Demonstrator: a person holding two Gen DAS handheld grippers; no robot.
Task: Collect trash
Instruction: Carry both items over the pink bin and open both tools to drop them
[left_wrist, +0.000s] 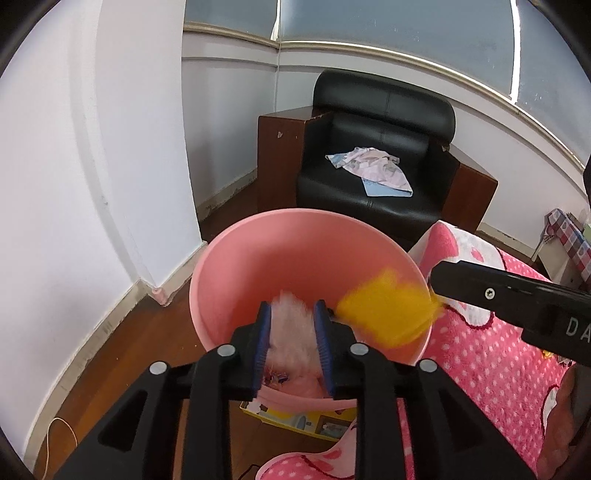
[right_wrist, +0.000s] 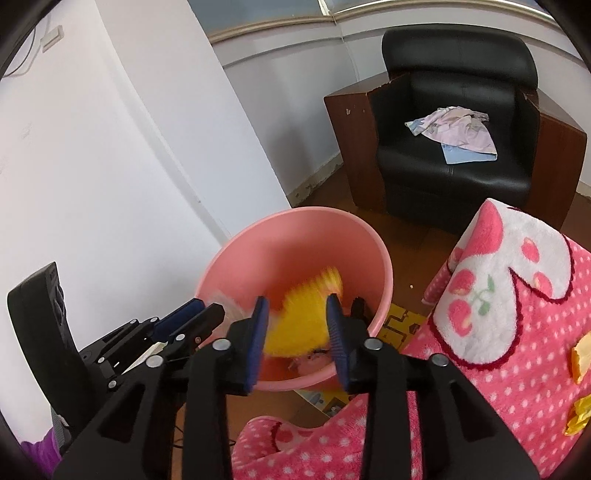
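1. Progress: both tongs hang over the pink bin (left_wrist: 280, 236), which stands on the wooden floor beside the pink blanket (right_wrist: 517, 332). Some scraps already lie at its bottom. Judged part done.
2. Left tongs (left_wrist: 291, 332): pads apart, a pale pink fluffy piece (left_wrist: 291, 325) between them over the bin's mouth; whether it is gripped or dropping cannot be told.
3. Right tongs (right_wrist: 297, 328): pads apart, a yellow piece (right_wrist: 303, 317) between them, motion-blurred, apparently falling free into the bin.
4. Orientation: in the right wrist view the yellow piece's long axis runs from 7 to 1 o'clock; blur hides which end leads.
5. Remaining: two yellow wrappers (right_wrist: 581, 356) lie on the blanket at 3 o'clock, not yet collected.
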